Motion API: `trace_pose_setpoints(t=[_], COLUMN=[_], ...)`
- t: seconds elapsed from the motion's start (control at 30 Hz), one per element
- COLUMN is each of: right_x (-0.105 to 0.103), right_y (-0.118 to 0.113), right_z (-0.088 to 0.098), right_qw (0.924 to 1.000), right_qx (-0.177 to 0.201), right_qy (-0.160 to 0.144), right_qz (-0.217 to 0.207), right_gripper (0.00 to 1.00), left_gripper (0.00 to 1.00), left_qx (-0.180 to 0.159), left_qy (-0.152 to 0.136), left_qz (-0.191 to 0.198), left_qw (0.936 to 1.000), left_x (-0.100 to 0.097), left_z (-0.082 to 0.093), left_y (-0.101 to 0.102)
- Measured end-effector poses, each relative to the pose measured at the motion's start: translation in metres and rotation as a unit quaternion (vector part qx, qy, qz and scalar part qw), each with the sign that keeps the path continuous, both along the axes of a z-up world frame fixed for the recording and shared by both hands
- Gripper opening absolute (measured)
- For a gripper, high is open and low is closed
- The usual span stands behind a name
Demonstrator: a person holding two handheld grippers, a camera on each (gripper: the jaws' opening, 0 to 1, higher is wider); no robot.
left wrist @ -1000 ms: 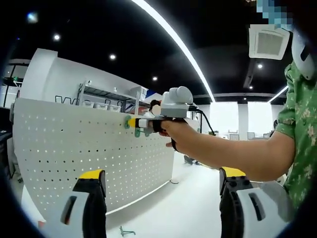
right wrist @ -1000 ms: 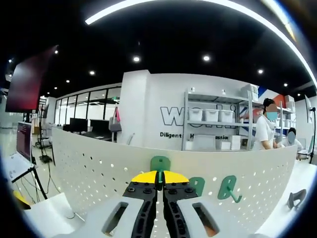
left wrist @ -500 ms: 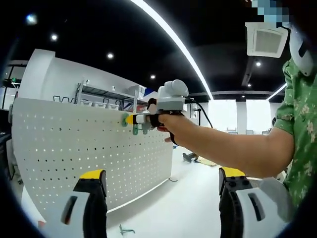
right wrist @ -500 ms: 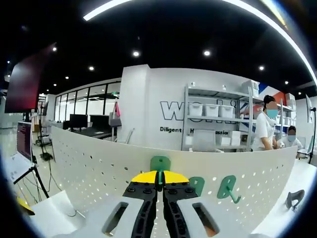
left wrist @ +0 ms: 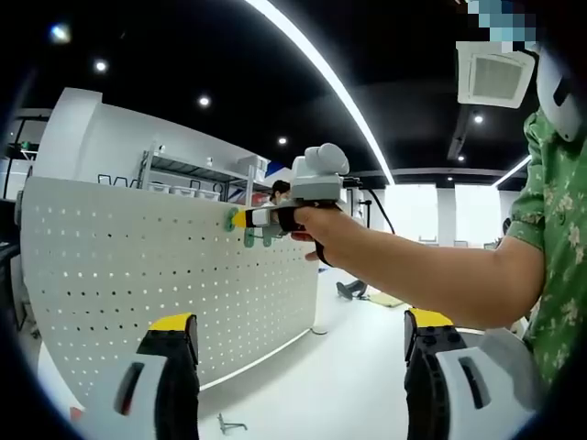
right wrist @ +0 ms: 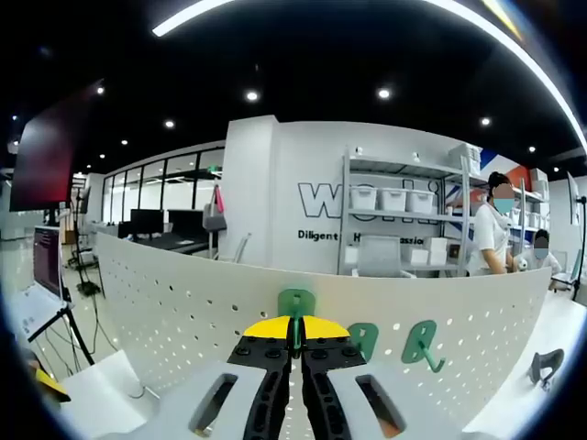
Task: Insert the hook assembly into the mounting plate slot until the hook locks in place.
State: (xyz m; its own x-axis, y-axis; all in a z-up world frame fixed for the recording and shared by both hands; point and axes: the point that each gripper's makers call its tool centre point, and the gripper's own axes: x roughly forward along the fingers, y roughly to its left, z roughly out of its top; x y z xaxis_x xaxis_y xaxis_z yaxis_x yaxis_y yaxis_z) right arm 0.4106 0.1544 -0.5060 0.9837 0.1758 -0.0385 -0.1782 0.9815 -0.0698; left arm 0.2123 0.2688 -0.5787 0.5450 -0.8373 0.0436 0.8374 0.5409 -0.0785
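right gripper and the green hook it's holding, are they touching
Touching. In the right gripper view the right gripper is shut on the green hook against the pegboard.

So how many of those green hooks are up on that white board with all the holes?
3: one green hook pinched in the right gripper, two more beside it on the pegboard. Others may be hidden.

Pegboard (right wrist: 183,302) – white, matt, looks like painted sheet metal. Green hooks (right wrist: 424,344) – smooth plastic, slight sheen. Right hand-held gripper (right wrist: 295,332) – yellow-tipped, matt black and grey plastic. Floral sleeve (left wrist: 559,247) – cloth.
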Motion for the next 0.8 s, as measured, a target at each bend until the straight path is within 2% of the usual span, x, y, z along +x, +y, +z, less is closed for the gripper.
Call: trace_pose_setpoints(t=[0.8], right_x=[0.0022], right_y=[0.0002], right_z=[-0.0062], right_qw=[1.0000], right_qx=[-0.004], right_qy=[0.009], right_qz=[0.001], right_gripper=[0.01], left_gripper=[0.92], left_qx=[0.003], left_qy=[0.006], left_qz=[-0.001], left_qw=[1.0000], left_x=[0.0009], left_z=[-0.0032], left_y=[0.0011])
